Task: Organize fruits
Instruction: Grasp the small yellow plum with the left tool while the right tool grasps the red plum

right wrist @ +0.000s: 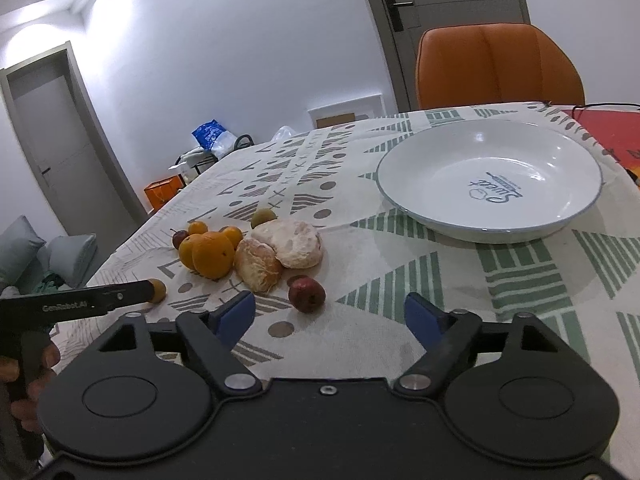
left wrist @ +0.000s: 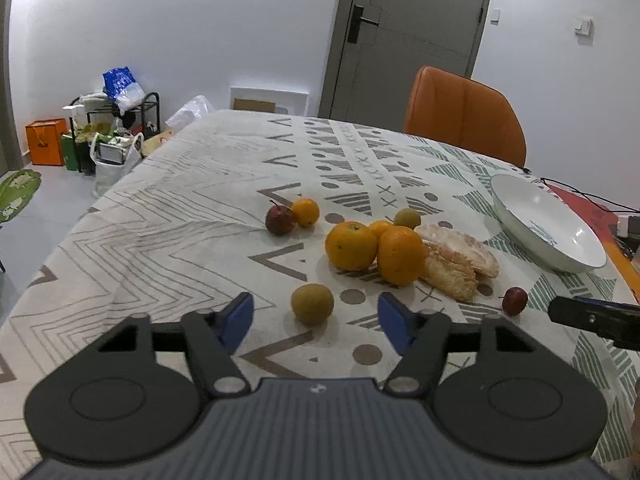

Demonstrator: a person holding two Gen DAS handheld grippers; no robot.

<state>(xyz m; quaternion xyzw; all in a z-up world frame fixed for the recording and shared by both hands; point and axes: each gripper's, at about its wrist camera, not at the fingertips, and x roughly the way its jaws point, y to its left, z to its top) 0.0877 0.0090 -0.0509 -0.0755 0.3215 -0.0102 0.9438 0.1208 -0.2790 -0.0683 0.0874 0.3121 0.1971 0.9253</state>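
Left wrist view: the left gripper stands released, a small round green-yellow fruit just ahead between its jaws, untouched; two large oranges lie beyond.

Right wrist view: the right gripper is released, a small dark-red fruit just ahead, left of centre. The white enamel bowl holds nothing, so sorting looks unstarted.
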